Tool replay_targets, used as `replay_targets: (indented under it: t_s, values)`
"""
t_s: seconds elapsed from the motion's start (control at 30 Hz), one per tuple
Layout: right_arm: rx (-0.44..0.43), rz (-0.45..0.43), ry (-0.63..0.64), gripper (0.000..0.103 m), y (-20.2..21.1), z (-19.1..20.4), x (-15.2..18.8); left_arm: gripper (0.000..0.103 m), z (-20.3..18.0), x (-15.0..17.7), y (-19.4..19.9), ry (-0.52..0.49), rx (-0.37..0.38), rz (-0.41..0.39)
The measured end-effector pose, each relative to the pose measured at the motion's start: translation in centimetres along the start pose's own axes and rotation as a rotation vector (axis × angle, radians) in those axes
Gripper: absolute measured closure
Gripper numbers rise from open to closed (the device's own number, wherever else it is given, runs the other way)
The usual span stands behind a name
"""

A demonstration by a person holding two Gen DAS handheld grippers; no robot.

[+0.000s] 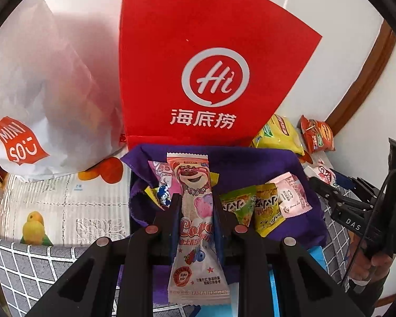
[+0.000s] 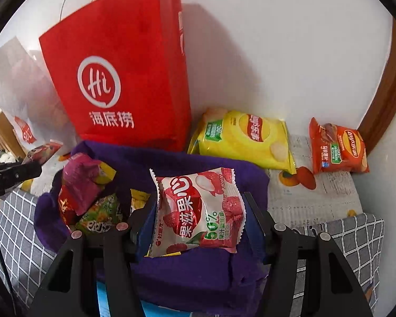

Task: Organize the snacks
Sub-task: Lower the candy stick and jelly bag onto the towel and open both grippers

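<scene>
Between left gripper [image 1: 195, 208] jaws, clamped: pink bar [image 1: 196, 222], centre frame. Right gripper [image 2: 200, 208] grips lychee pack [image 2: 198, 211], lower centre. Both tilt down over purple bin [image 2: 171, 163]. Judgement: lower inside the rim, release one at a time onto clear spots.

The tall paper bag [image 1: 198, 60] is showing bright red with a white round logo. The cloth bin [image 2: 198, 272] is looking deep purple. One chip packet [image 2: 240, 137] is shining yellow, the other chip packet [image 2: 338, 148] orange-red. The tablecloth [image 2: 21, 240] is wearing grey with a white grid. The long snack packet [image 1: 195, 211] is showing pink and white.
</scene>
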State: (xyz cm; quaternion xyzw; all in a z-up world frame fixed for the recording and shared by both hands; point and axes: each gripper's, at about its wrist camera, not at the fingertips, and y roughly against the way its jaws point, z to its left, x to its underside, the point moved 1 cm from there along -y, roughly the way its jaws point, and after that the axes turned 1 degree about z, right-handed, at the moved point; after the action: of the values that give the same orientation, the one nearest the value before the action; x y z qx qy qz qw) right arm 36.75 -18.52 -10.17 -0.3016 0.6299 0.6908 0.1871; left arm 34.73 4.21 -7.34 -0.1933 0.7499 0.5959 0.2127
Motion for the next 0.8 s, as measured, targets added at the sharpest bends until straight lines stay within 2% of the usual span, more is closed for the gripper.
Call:
replay_targets:
  t_s: [0.27, 0.57, 0.67, 0.8]
  values:
    - [0.035, 0.055, -0.007, 0.043, -1.5, -0.2, 0.3, 0.082, -0.3, 0.2, -0.3, -0.009, 0.003, 0.012]
    - [0.000, 0.126, 0.027, 0.039, -2.8, 0.4, 0.8, 0.082, -1.1, 0.6, -1.7, -0.023, 0.019, 0.047]
    - [-0.015, 0.147, 0.033, 0.036, -3.1, 0.5, 1.0, 0.082, -1.4, 0.9, -2.2, -0.031, 0.021, 0.059]
    - [-0.037, 0.122, 0.027, 0.028, -2.4, 0.5, 0.8, 0.082, -1.8, 1.1, -2.9, -0.042, 0.023, 0.074]
